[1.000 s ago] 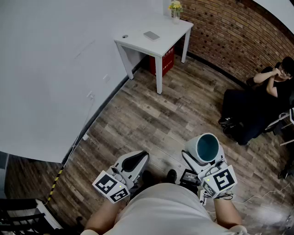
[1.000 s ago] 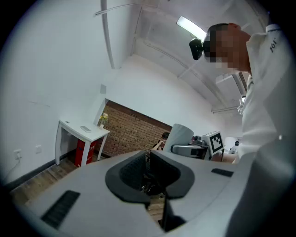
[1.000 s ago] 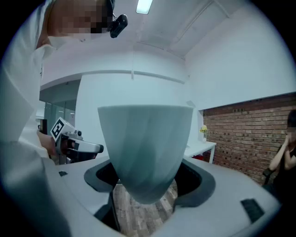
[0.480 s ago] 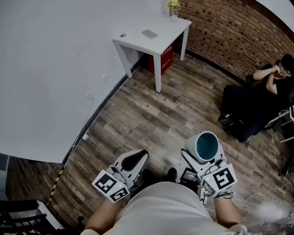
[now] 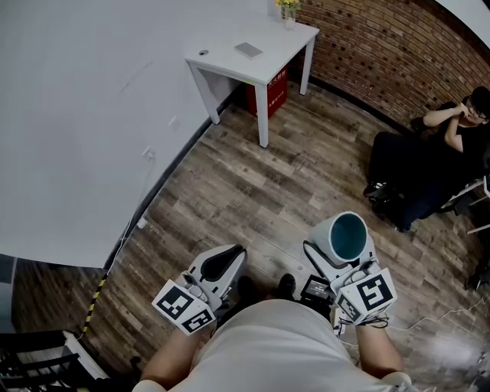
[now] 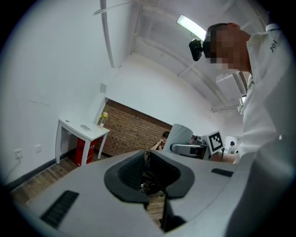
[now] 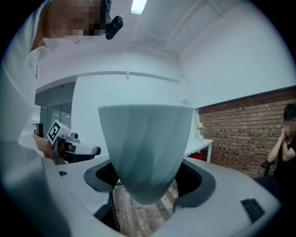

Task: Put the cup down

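Note:
A pale grey cup with a teal inside sits upright in my right gripper, mouth up, held close in front of the person's body above the wood floor. In the right gripper view the cup fills the middle, and the jaws are shut on its lower part. My left gripper hangs at the lower left of the head view, shut with nothing between its fingers; its dark pads nearly meet in the left gripper view. The right gripper with the cup shows in that view too.
A white table stands at the far wall beside the brick wall, with a small flat thing and a flower vase on it and a red box under it. A person in black sits at the right. Cables lie on the floor at right.
The head view has shifted a little, so the table sits slightly higher in the frame. The right gripper and cup have edged up and right. The left gripper has hardly moved.

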`<state>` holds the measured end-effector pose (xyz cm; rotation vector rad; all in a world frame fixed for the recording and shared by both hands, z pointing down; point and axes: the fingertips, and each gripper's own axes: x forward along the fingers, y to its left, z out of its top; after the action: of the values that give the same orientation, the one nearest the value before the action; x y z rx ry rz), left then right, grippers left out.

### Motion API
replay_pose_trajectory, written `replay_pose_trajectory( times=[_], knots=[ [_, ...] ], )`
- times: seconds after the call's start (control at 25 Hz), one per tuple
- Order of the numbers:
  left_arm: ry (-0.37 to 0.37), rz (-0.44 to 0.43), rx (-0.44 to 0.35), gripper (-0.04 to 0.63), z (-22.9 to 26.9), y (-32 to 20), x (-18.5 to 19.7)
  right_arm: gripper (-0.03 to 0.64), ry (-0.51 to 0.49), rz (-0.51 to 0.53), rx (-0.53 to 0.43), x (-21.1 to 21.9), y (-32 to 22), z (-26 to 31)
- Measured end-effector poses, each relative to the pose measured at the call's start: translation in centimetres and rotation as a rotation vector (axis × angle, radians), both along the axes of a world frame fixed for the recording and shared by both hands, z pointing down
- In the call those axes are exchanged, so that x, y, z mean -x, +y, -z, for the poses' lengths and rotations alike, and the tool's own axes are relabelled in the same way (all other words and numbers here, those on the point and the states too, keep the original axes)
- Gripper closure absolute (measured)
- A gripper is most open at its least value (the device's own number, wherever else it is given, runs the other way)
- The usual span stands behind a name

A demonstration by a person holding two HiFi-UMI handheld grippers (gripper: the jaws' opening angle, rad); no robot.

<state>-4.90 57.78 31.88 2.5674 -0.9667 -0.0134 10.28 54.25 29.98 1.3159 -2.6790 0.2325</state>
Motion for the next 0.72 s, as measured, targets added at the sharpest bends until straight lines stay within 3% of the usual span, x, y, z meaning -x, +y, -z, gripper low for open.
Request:
replay_pose_trajectory(
  times=[0.72],
  knots=[
    [-0.005,0.038,-0.008,0.517,-0.3,-1.4,-5.0,0.256,-0.004,0.012,0.021,-4.7,-1.0,-1.2]
  ],
)
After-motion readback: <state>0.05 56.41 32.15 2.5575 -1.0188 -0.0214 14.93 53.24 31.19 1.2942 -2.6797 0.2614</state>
